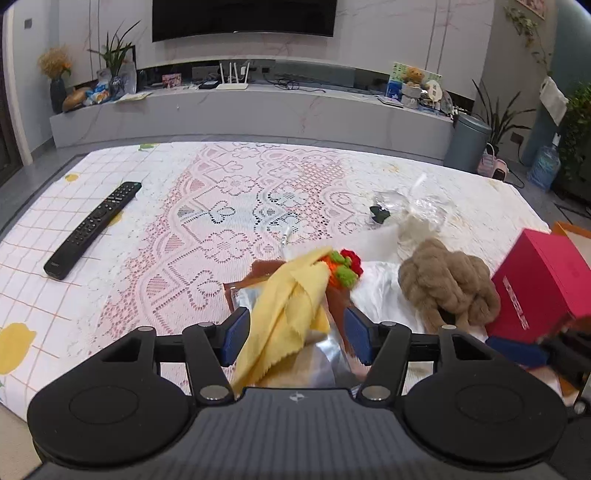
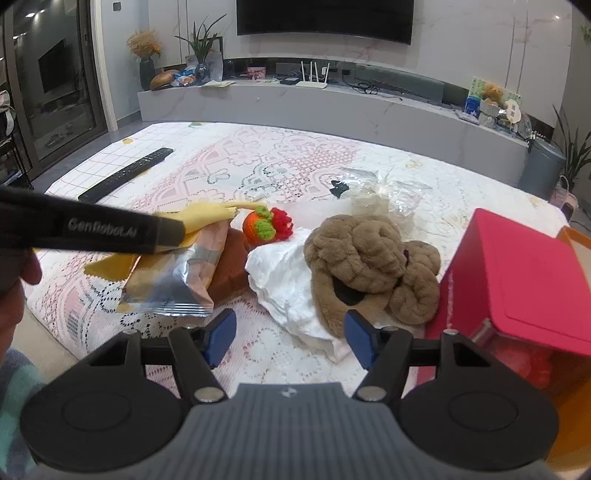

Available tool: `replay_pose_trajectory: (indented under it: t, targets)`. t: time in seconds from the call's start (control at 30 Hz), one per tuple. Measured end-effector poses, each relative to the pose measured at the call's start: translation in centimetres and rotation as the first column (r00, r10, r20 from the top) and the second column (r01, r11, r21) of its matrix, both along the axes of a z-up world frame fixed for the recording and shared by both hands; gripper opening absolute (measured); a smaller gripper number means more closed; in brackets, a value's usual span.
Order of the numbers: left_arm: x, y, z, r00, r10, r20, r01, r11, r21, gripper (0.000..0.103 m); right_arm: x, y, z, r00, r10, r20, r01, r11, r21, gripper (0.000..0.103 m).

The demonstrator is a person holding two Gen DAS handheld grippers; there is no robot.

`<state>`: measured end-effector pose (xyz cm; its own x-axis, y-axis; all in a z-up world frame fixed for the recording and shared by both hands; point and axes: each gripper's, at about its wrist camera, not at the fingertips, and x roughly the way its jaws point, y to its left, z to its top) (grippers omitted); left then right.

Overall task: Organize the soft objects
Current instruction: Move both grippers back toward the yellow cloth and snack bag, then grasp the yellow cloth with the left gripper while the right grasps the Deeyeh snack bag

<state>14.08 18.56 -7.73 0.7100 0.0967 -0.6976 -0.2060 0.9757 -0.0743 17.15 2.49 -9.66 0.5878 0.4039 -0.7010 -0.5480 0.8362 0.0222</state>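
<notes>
Hovering w/ both tongs wide open, your left tongs (image 1: 291,338) around yellow cloth (image 1: 288,310), right tongs (image 2: 290,338) over white cloth (image 2: 291,291).

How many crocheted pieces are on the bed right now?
2, touching each other: an orange crochet ball with green trim beside the yellow cloth, and a red crochet piece against its right side. Others may be hidden.

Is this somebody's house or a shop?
Most likely a home living room: a big TV hangs on the wall over a long low cabinet with a router, and a remote control lies on the lace-covered table.
</notes>
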Motion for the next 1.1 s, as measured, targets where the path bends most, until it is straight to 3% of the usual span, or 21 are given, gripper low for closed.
replay_pose_trajectory:
  t: [0.37, 0.53, 0.67, 0.87, 1.1]
  targets:
    - [1.3, 1.7, -1.8, 0.998, 0.048, -0.041, -0.052, 0.994, -0.101, 0.036, 1.5, 0.8, -1.4, 0.999, 0.017, -0.039, -0.018, 1.0, -0.012, 0.057]
    - [1.4, 1.7, -2.2, 0.998, 0.057, -0.037, -0.06, 0.995, -0.08, 0.005, 1.8, 1.0, -1.9, 0.998, 0.021, -0.051, -0.022, 1.0, -0.012, 0.057]
    - [0.6, 2.6, -1.6, 0.995, 0.098, 0.01, -0.096, 0.989, -0.108, 0.004, 1.8, 1.0, -2.0, 0.998, 0.022, -0.053, -0.023, 1.0, -0.011, 0.057]
    - [-1.2, 3.4, -0.2, 0.979, 0.186, 0.081, -0.179, 0.98, -0.09, 0.004, 1.8, 1.0, -1.2, 0.999, 0.028, -0.036, -0.028, 1.0, 0.008, 0.057]
    - [-2.2, 4.7, -0.9, 0.963, 0.271, 0.001, -0.269, 0.957, -0.104, 0.004, 1.9, 2.8, -0.1, 0.996, 0.088, -0.024, -0.087, 0.995, 0.042, 0.057]
